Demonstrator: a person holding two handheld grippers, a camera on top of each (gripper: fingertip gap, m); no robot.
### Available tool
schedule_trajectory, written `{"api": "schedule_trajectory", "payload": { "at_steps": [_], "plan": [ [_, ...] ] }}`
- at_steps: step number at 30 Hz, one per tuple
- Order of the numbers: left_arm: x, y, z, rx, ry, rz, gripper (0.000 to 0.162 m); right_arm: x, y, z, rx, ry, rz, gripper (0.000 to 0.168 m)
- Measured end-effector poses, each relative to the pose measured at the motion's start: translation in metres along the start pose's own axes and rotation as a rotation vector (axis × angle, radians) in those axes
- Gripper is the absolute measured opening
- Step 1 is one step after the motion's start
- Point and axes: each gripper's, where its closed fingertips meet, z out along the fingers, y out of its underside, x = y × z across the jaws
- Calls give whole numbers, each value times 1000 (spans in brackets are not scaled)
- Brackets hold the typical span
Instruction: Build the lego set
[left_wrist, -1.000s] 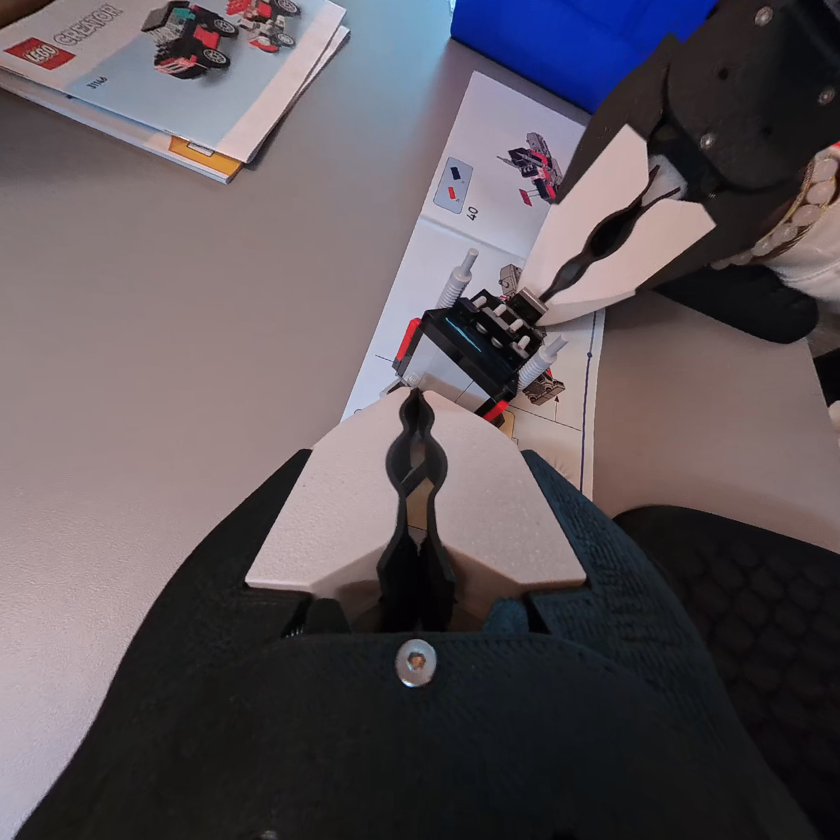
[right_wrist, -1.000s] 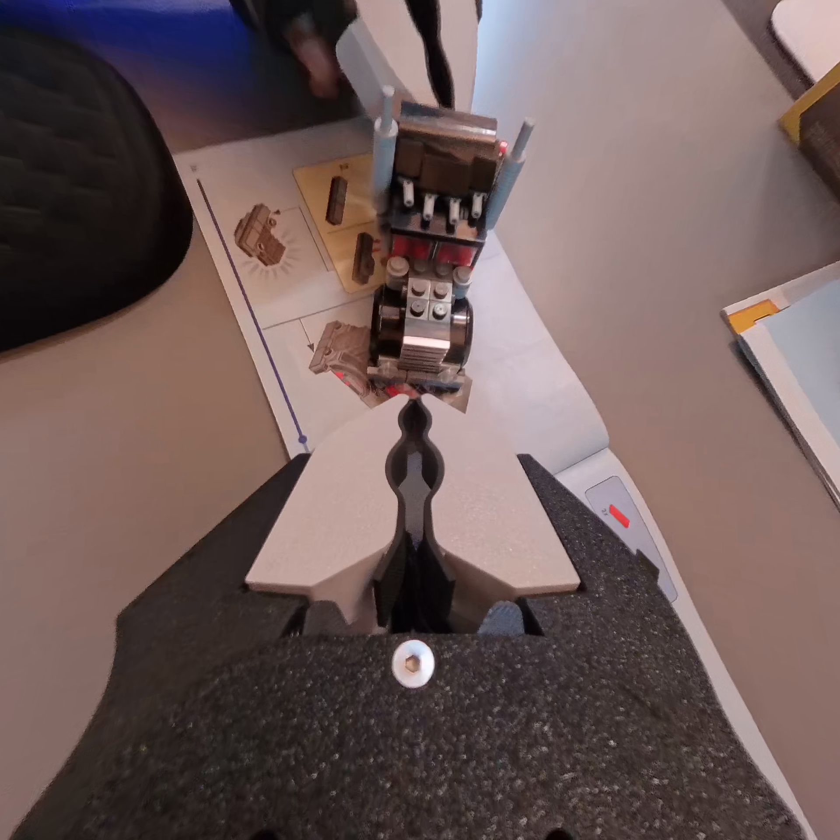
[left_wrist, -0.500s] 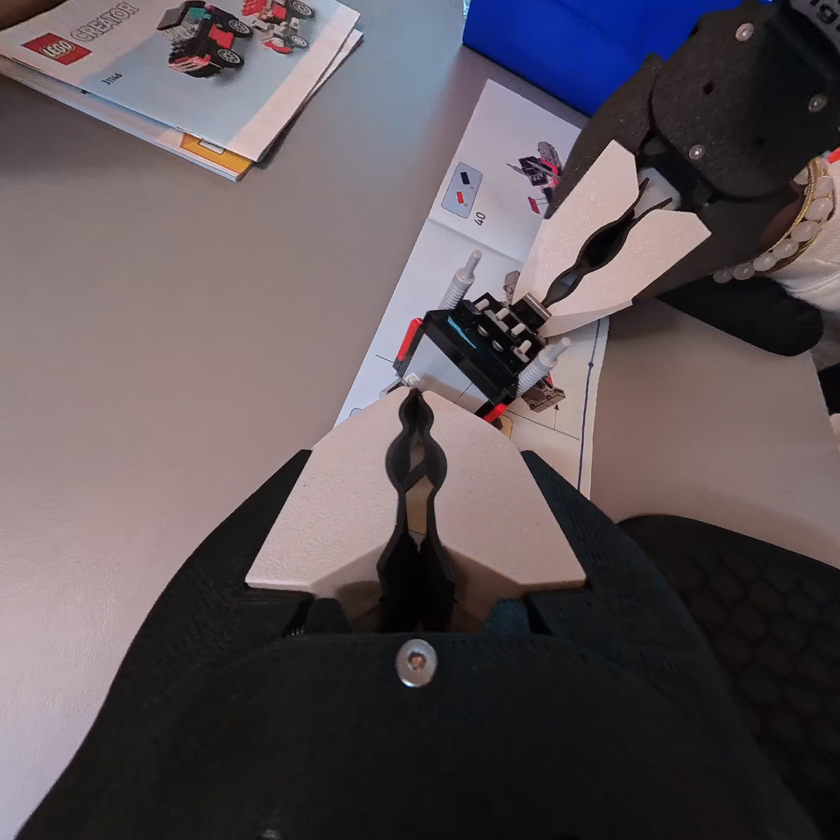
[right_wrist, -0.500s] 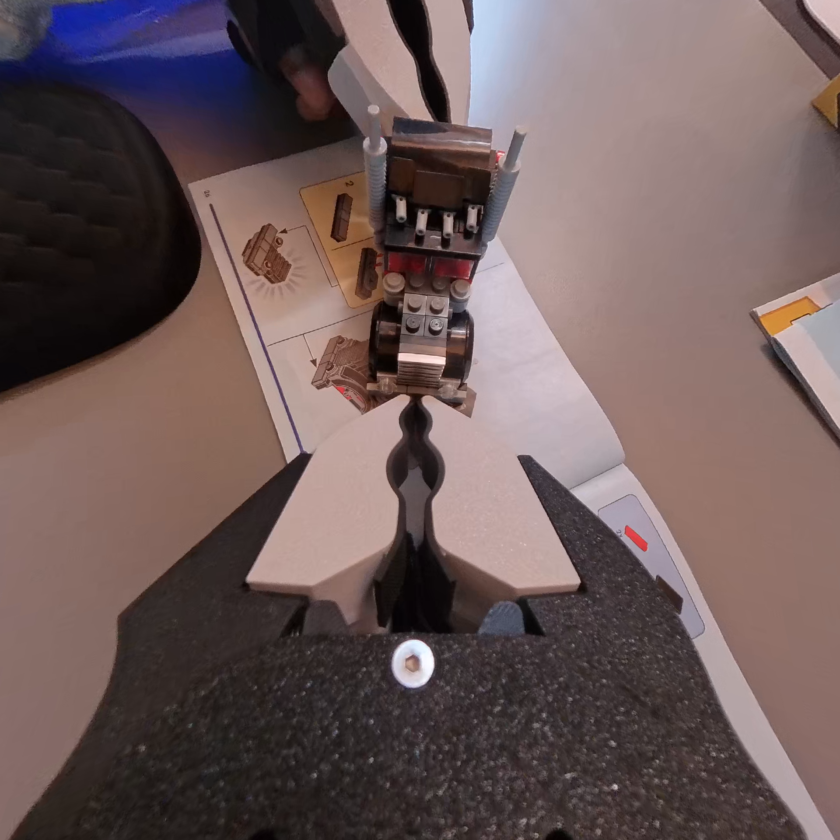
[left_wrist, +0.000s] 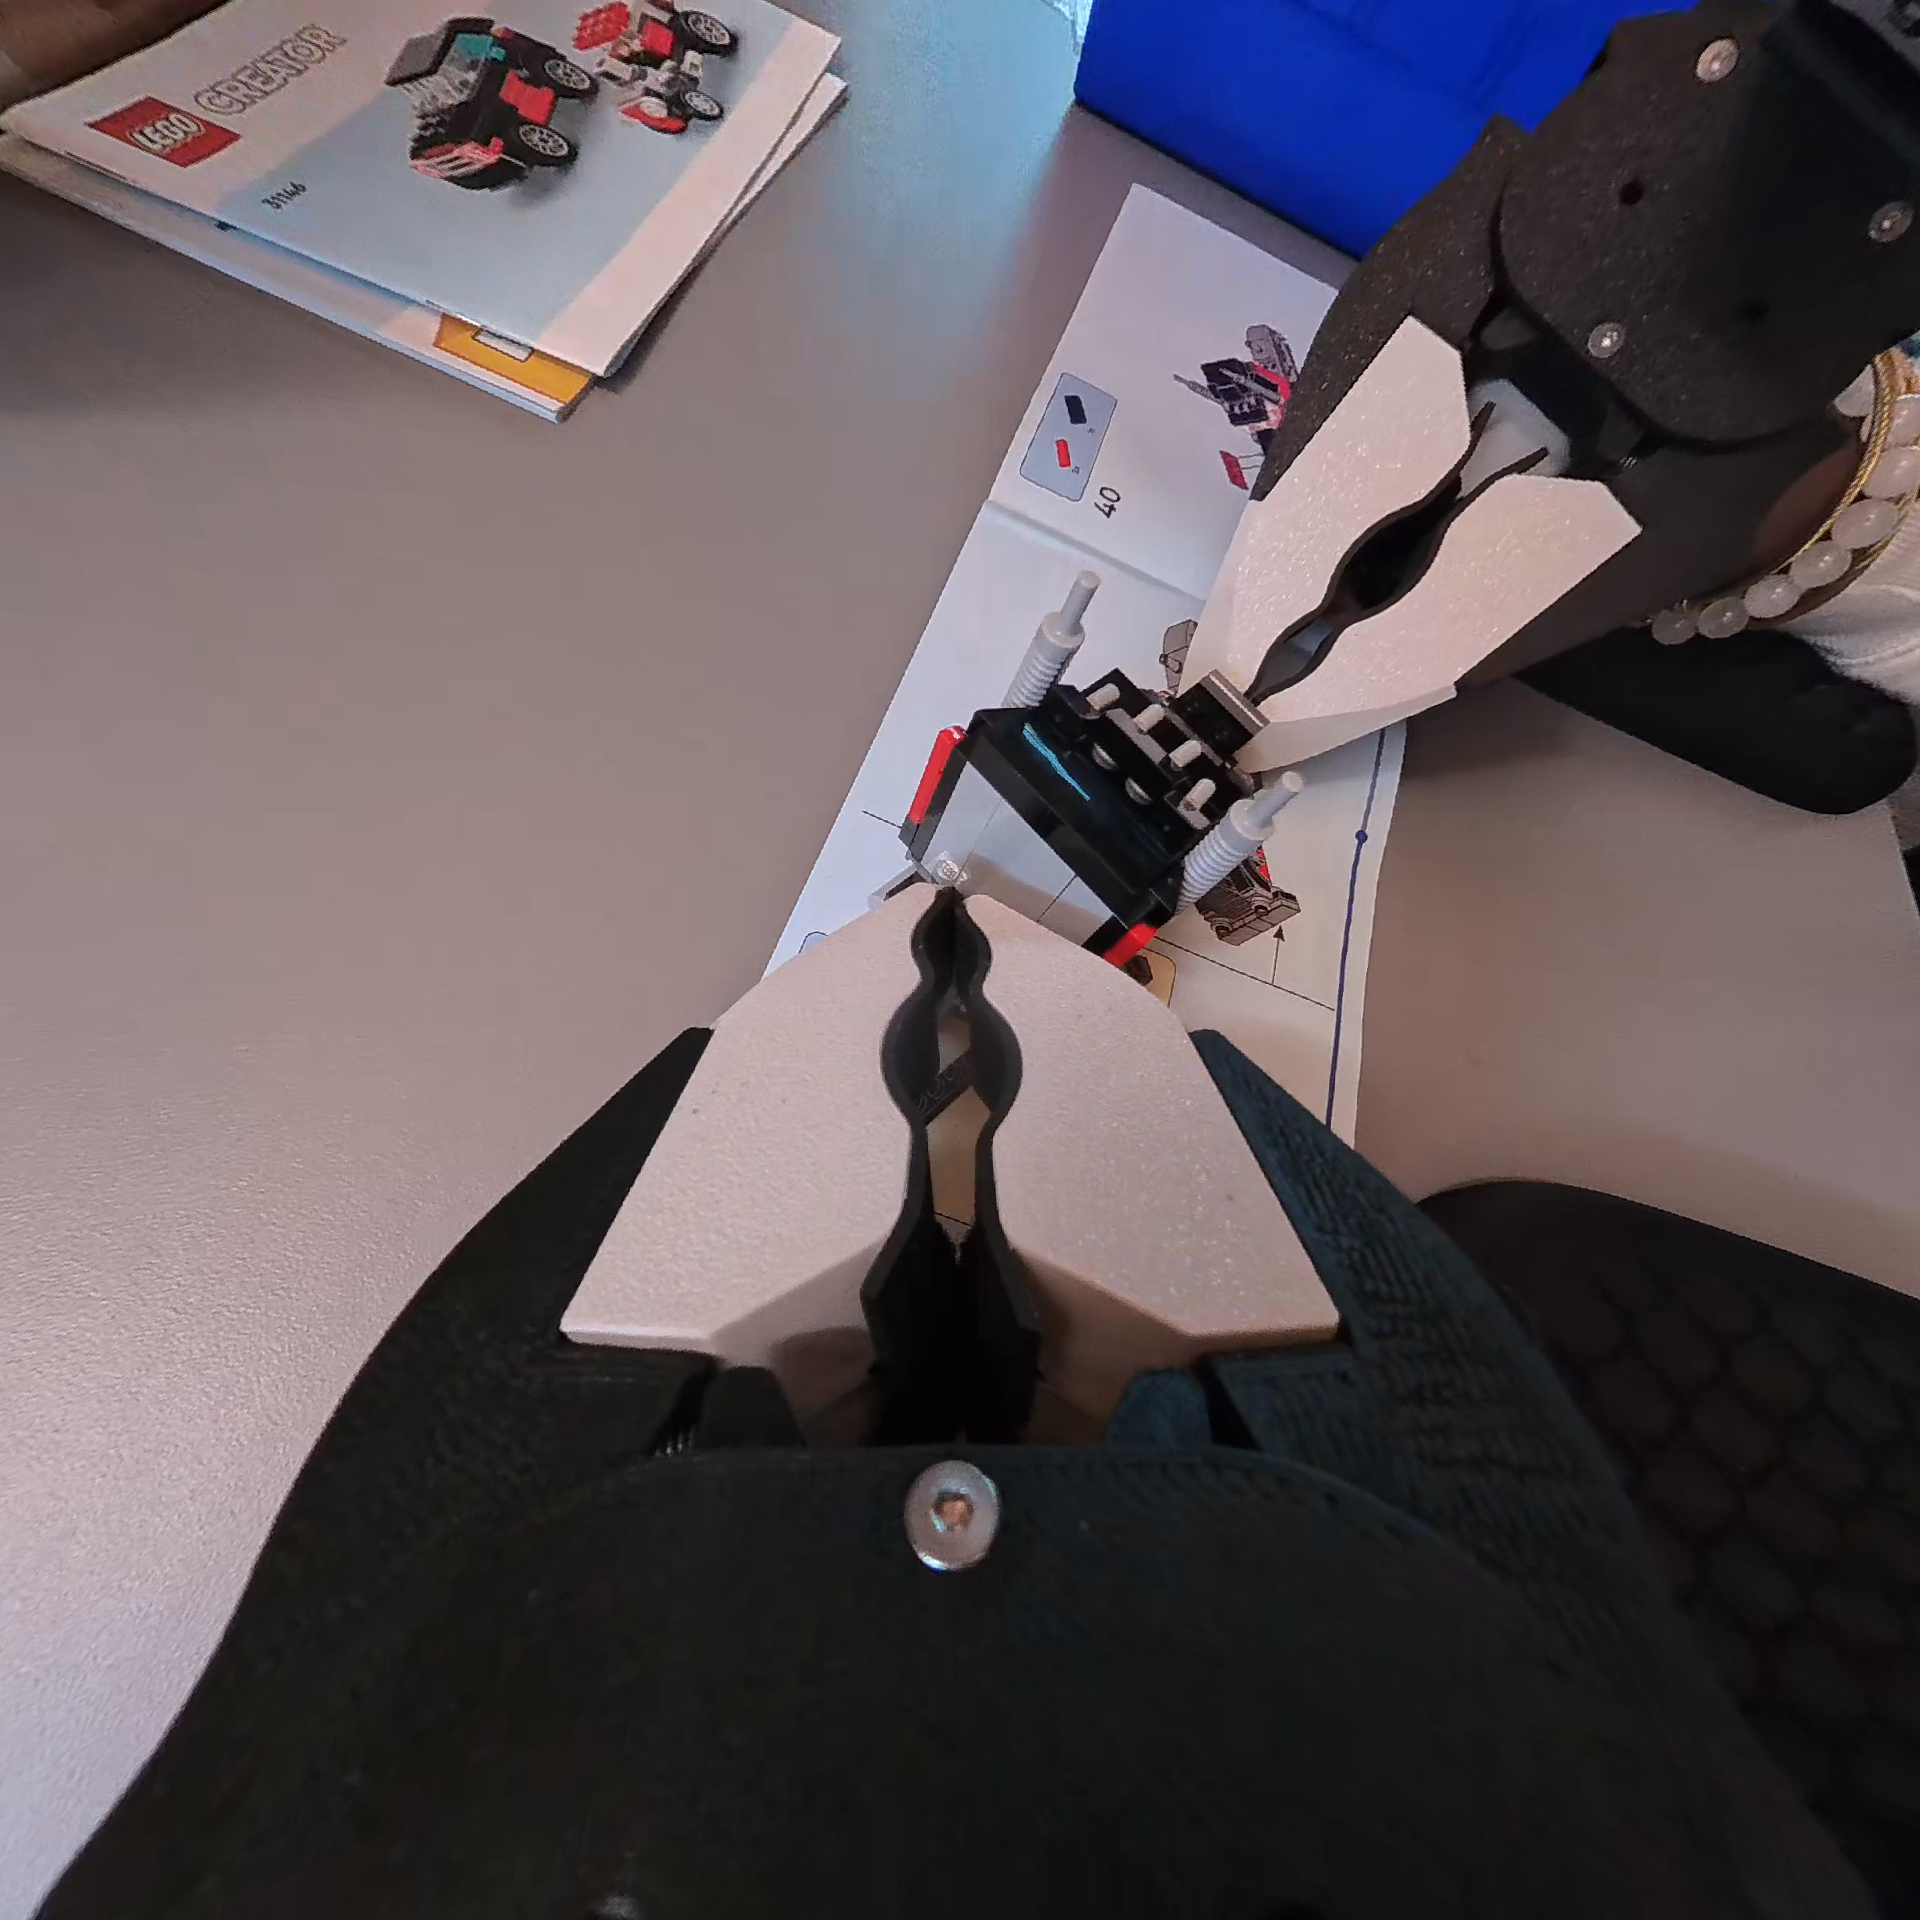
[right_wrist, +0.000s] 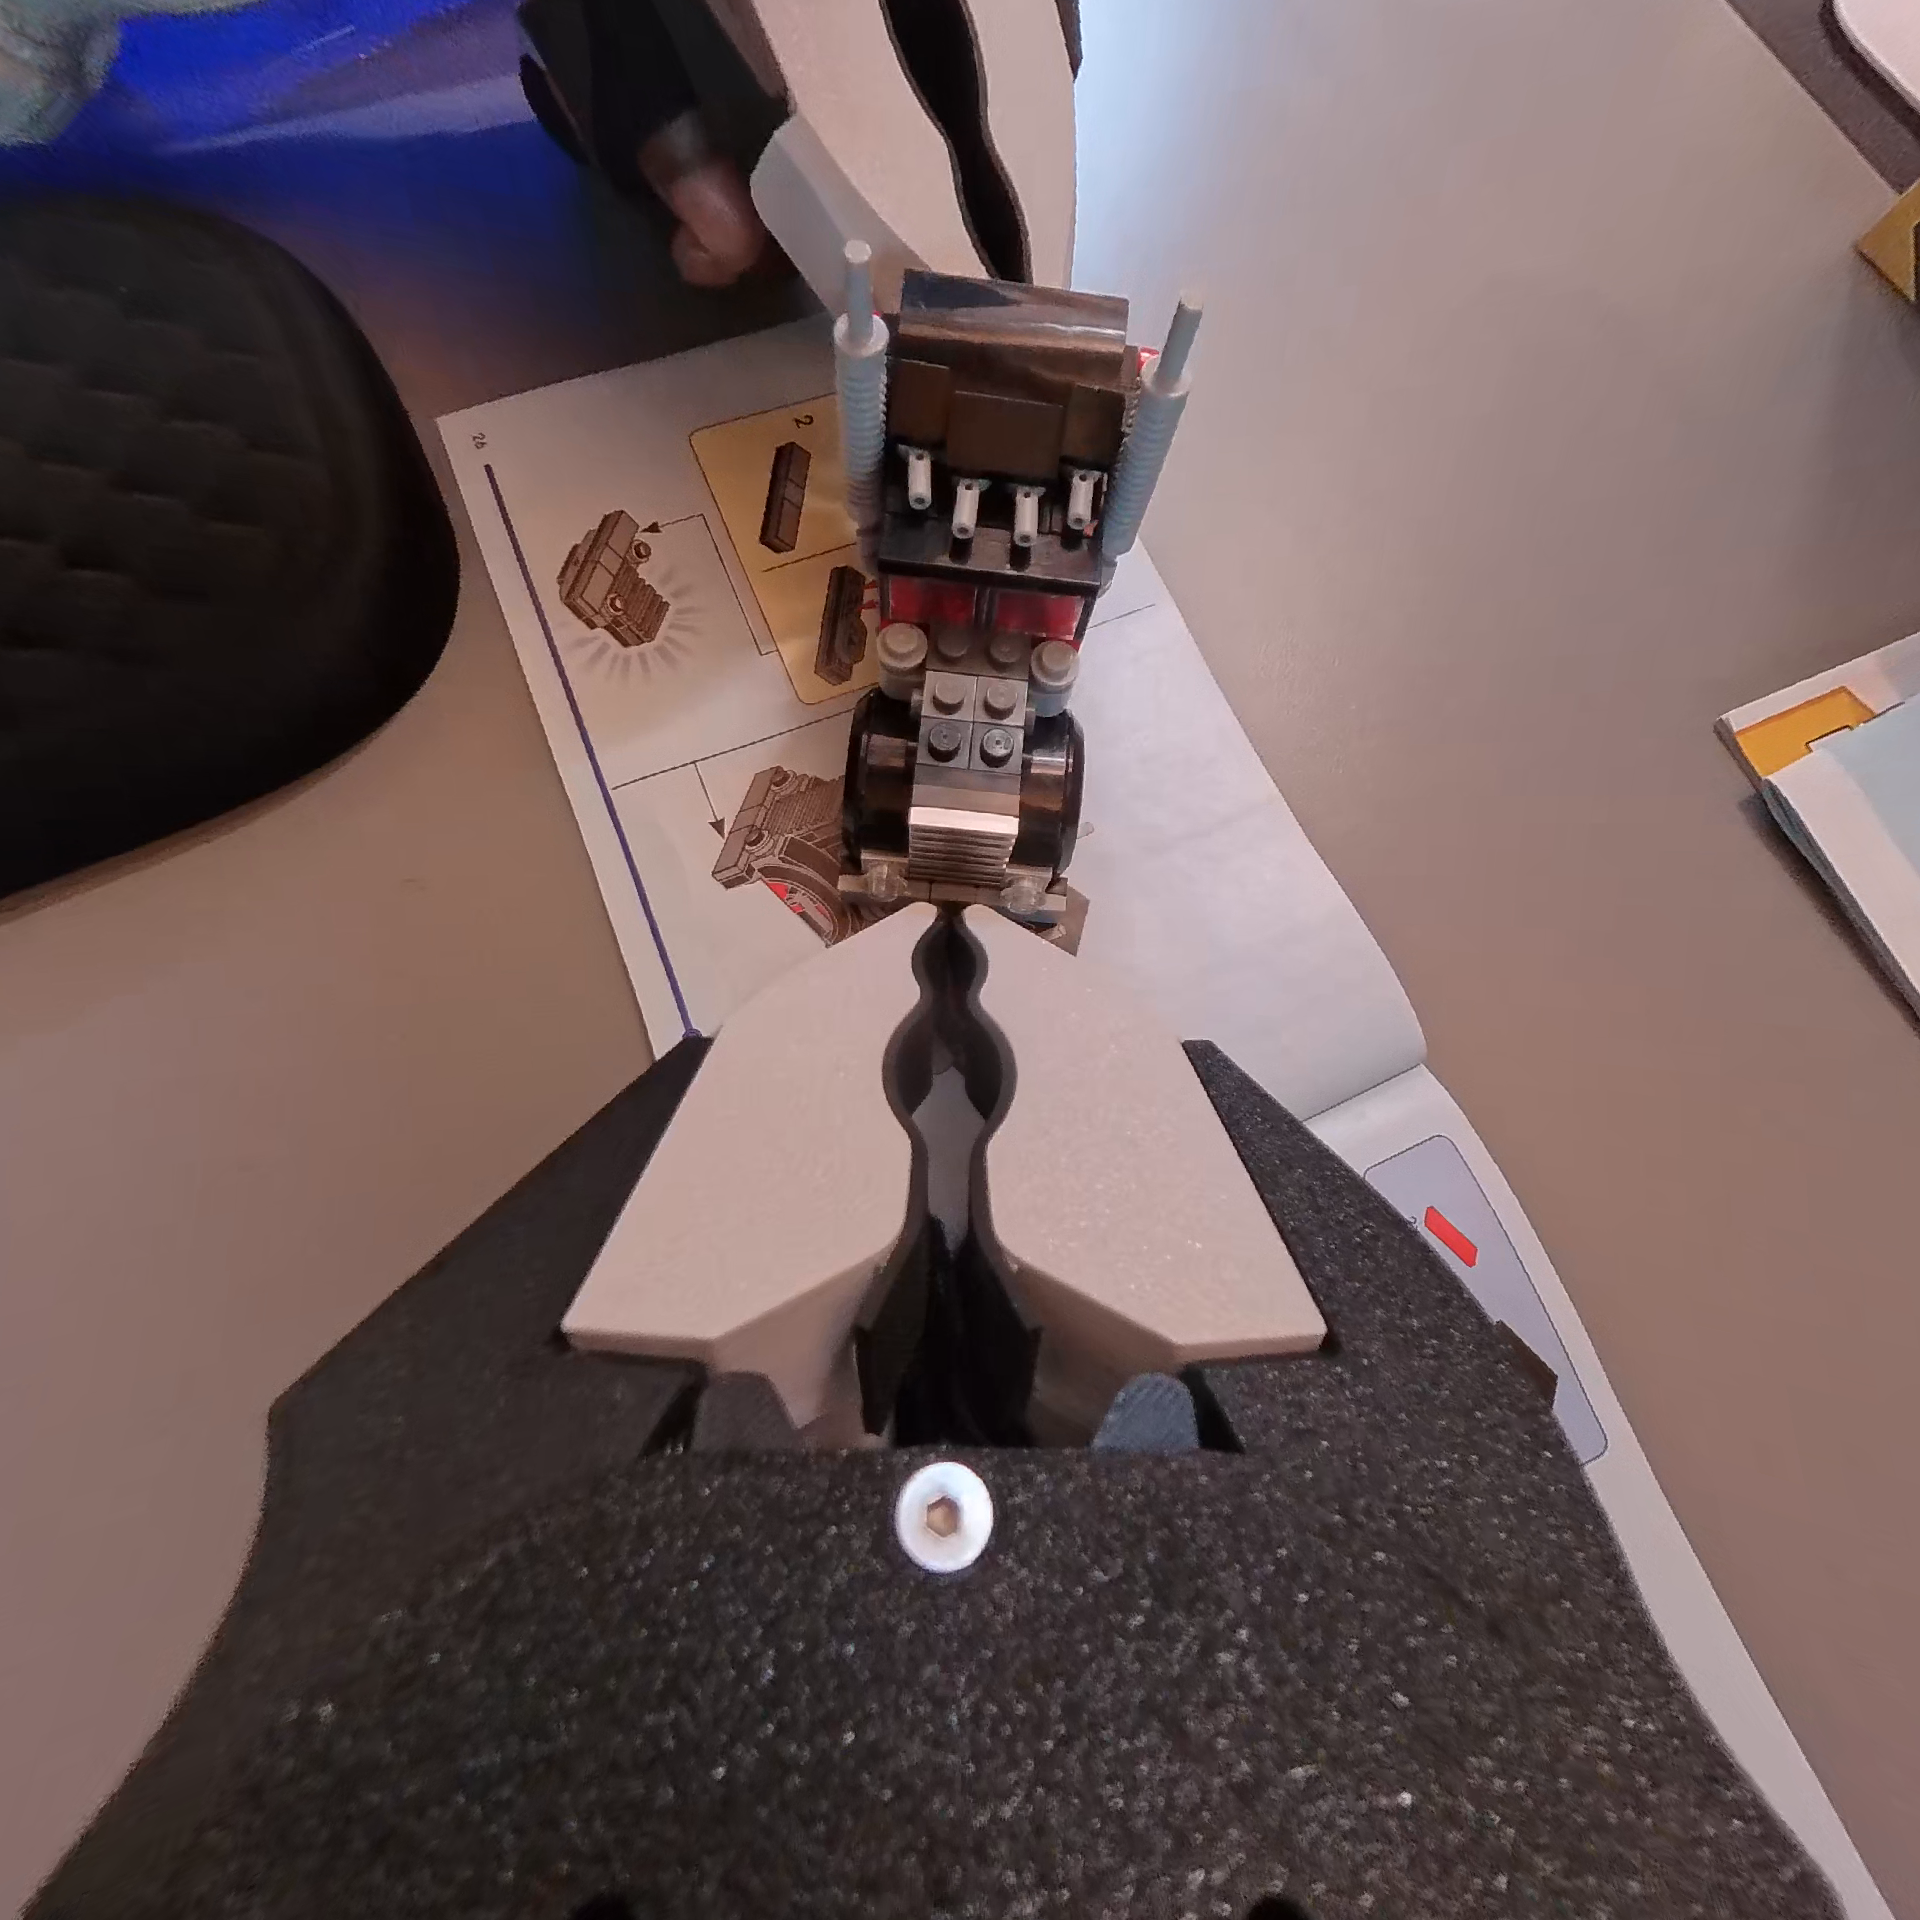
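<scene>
Underneath everything runs the grey table (left_wrist: 364, 779), and on it lies the open instruction booklet (left_wrist: 1132, 416), a long pale sheet stretching away from me, with a blue bin (left_wrist: 1299, 114) at its far end and a black padded chair seat (right_wrist: 177, 540) at the table's near edge. Far to the left in my left wrist view sits a stack of closed instruction booklets (left_wrist: 468, 177), well apart from the work. Over the open booklet is the lego truck (right_wrist: 971, 665), black and grey with red panels, two pale ribbed exhaust stacks rising at either side of its cab and a row of small white pegs across the roof. I have it caught between both tools. My left gripper (left_wrist: 948, 902) is closed almost fully, its white fingers (left_wrist: 790, 1122) nearly meeting at the tips, which press on the back of the cab at a grey lower corner; whether they truly pinch a plate there I cannot tell. My right gripper (right_wrist: 948, 914) comes from the opposite end, its fingers drawn just as near together, the tips touching the thin grey bumper plate below the silver grille (right_wrist: 958, 847). In the left wrist view that same right gripper shows far right, nose down against the truck's front, with a pearl bracelet (left_wrist: 1808, 561) on my wrist behind it.
</scene>
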Motion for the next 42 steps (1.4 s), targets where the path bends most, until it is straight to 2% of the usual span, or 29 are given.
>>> {"api": "schedule_trajectory", "payload": {
  "at_steps": [16, 23, 42],
  "plan": [
    [1, 1, -1, 0, 17, -15, 0, 0, 1, -1, -9, 6, -11, 0],
    [1, 1, -1, -1, 29, -24, 0, 8, 5, -4, -19, 30, 45, 0],
    [0, 1, -1, 2, 12, -19, 0, 11, 0, 1, 32, -24, 44, 0]
  ]
}}
